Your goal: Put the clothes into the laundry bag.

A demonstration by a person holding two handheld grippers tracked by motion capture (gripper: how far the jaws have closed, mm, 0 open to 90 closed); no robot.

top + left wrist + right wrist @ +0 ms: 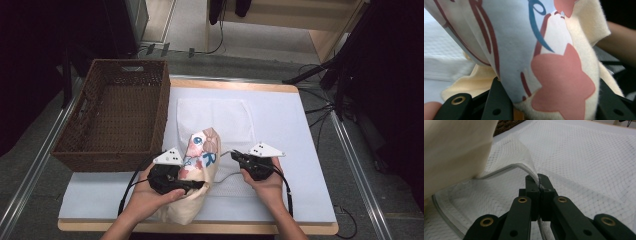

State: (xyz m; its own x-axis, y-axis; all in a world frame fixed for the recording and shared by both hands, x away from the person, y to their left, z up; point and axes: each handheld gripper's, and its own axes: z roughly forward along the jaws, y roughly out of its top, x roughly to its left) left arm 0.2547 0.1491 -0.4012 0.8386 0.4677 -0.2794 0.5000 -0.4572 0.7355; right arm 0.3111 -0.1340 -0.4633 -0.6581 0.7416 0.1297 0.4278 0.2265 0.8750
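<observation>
Your right gripper is clamped shut on the corded rim of a white mesh laundry bag lying flat on the table, lifting that edge so the mouth gapes. Your left gripper holds a cream printed cloth, bunched between part-open jaws, just beside the bag's mouth near the table's front edge. A wicker basket stands to the left. Keep the rim raised and taut, steer the cloth low into the gap, and let go only once the bulk is well inside, so nothing snags on the cord.
</observation>
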